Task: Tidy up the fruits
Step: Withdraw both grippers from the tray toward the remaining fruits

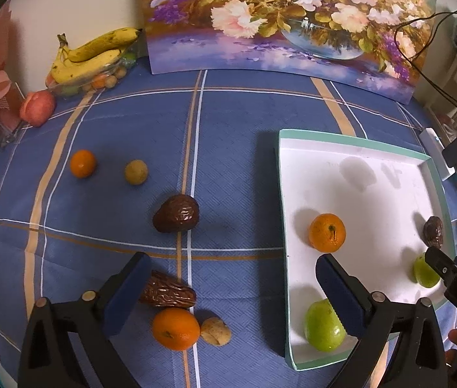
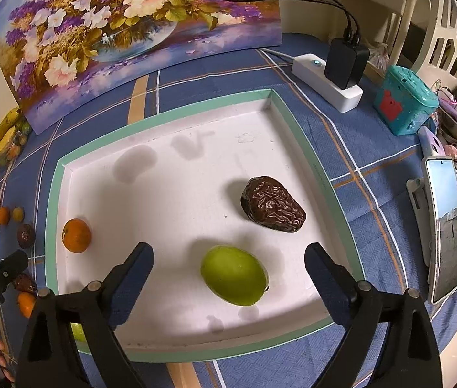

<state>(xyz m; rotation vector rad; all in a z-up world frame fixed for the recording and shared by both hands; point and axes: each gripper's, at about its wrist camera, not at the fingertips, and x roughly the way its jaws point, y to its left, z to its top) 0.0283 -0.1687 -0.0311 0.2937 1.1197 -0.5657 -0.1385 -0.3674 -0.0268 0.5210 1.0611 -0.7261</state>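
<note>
over the tray (image 2: 52,200), right gripper (image 2: 228,268) spread wide around green fruit (image 2: 234,275), left gripper (image 1: 233,286) agape

L gripper (image 1: 231,286) wide open over blue checked cloth (image 1: 228,135); date (image 1: 167,292) touching its L finger, w/ tangerine (image 1: 175,328) & walnut (image 1: 215,330) just below. White tray (image 1: 357,187) holds tangerine, 2 green fruits, date.

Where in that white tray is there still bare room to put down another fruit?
The far half of the tray is bare, from its back rim down to the date and orange; so is the middle strip between those two. The near side is crowded: one green fruit lies ahead of the open right gripper, another in the near left corner.
</note>
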